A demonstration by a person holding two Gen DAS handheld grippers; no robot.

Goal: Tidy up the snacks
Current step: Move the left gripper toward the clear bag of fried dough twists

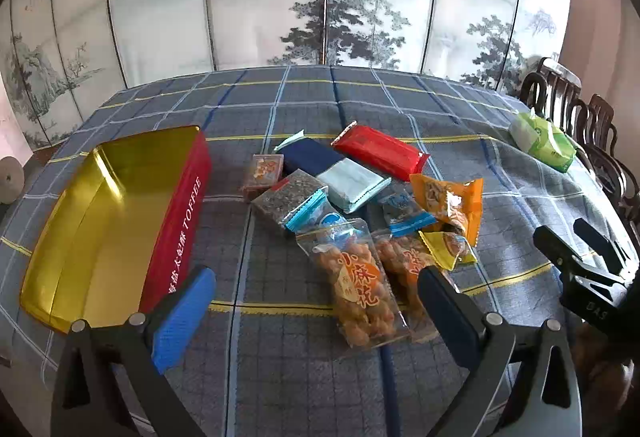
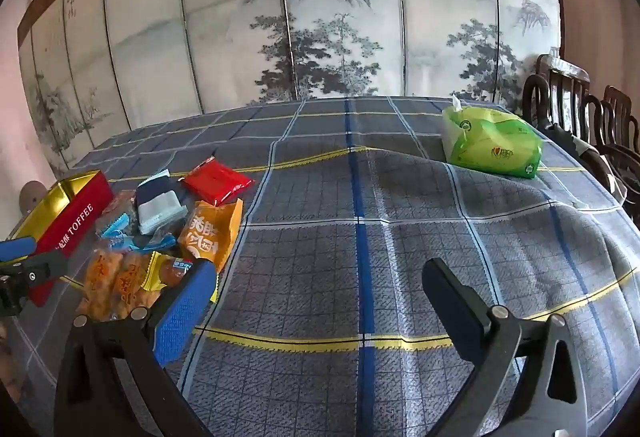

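Each handheld gripper is built from black angular arms fastened with silver round-headed screws. On the left gripper [image 1: 316, 291] and the right gripper [image 2: 316, 287] alike, one finger is padded in textured blue, the other in dark navy.

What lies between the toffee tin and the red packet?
In the left wrist view, a small clear reddish pack and a navy packet lie between the toffee tin and the red packet, with bare tablecloth beside the tin.

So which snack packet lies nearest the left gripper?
The clear fried-twist packet with orange characters, lying between the open left gripper fingers; its twin sits just right, partly hidden.
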